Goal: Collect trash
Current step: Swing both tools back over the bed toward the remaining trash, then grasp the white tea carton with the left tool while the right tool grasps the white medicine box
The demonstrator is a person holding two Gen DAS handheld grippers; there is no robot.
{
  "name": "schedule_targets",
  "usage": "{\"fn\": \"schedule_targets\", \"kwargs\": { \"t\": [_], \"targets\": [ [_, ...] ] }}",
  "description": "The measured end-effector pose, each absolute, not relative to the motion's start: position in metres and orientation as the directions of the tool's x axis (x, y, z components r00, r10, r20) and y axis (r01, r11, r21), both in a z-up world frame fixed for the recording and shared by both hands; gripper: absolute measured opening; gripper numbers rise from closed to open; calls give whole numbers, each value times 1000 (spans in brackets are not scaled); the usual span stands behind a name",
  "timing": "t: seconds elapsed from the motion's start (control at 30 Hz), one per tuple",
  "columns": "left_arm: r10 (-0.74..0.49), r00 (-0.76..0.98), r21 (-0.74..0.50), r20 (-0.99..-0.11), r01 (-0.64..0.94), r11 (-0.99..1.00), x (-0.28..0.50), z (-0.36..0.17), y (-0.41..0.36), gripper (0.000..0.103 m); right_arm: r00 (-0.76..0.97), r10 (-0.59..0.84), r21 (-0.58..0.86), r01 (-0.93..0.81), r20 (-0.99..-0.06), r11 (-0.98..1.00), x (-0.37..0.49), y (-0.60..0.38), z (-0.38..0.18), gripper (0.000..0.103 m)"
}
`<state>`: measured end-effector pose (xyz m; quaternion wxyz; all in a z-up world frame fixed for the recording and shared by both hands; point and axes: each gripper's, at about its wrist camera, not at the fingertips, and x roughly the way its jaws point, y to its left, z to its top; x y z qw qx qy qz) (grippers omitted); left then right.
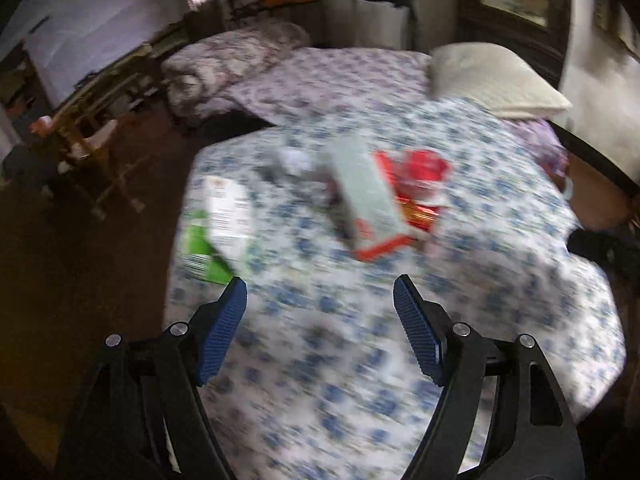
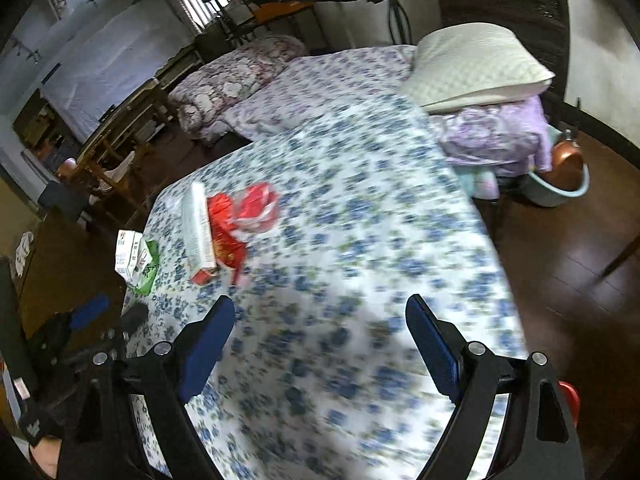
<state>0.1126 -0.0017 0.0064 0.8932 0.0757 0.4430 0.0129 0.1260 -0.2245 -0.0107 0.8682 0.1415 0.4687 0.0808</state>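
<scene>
On the worktop covered with a blue-flowered white cloth (image 2: 360, 208), three pieces of trash lie grouped toward its left edge: one green-and-white small carton (image 1: 218, 226) at the rim, one long pale box with a red end (image 1: 366, 196), and one crumpled red-and-white plastic wrapper (image 1: 420, 178) touching the box's far side. The left hand-held gripper (image 1: 320, 292) hovers released and empty, with the carton just ahead to its left and the box ahead, long axis running away and slightly leftward. The right hand-held gripper (image 2: 320, 312), likewise spread wide and empty, sits farther off, with the trash ahead and to its left. The left hand seems better placed. Motion blur hides finer detail.
</scene>
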Motion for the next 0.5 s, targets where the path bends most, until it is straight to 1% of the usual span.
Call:
{"fn": "schedule_targets", "kwargs": {
  "t": [0.13, 0.2, 0.27, 0.37, 0.5],
  "targets": [
    [106, 591, 148, -800, 23, 989, 126, -5, 17, 74, 533, 246, 249, -67, -810, 966, 127, -201, -32, 86],
    [135, 604, 182, -786, 17, 983, 133, -9, 21, 74, 539, 228, 215, -87, -811, 973, 127, -196, -33, 86],
    [172, 607, 218, -776, 3, 976, 139, -13, 24, 74, 547, 229, 213, -93, -805, 973, 127, -196, -32, 86],
    [196, 603, 244, -773, -3, 970, 150, -22, 28, 73, 547, 239, 219, -103, -802, 970, 126, -198, -33, 86],
    [231, 625, 296, -746, 1, 955, 161, -30, 25, 72, 545, 232, 195, -126, -806, 973, 123, -196, -35, 86]
  ]
}}
